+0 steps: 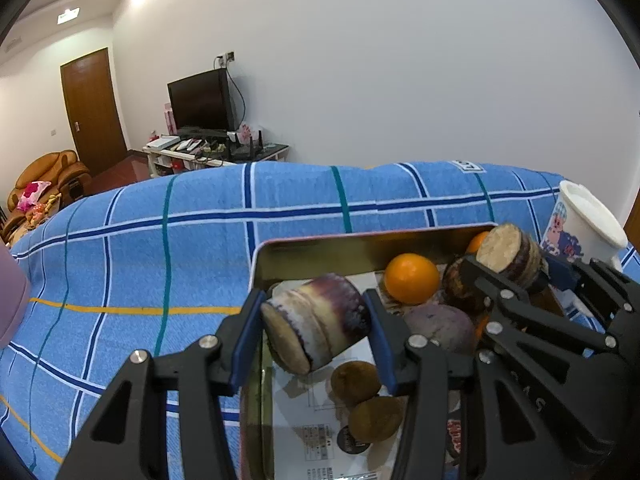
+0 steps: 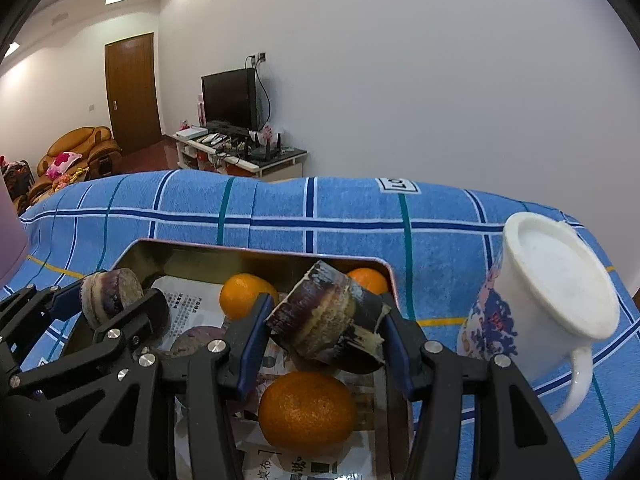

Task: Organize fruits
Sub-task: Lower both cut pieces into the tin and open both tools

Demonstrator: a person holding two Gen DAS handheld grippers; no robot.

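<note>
With each claw clamped on a sugarcane piece, left claw and right claw, both above the tin, they should lower gently, clear of the oranges.

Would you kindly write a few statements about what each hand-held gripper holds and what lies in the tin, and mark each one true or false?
1. The left hand-held gripper is shut on a sugarcane piece. True.
2. The right hand-held gripper is open and holds nothing. False: it is shut on a darker sugarcane piece.
3. Oranges lie in the metal tin. True.
4. The white mug stands inside the tin. False: it is outside the tin, to the right of it on the blue checked cloth.
5. The tin's floor is lined with printed paper. True.
</note>
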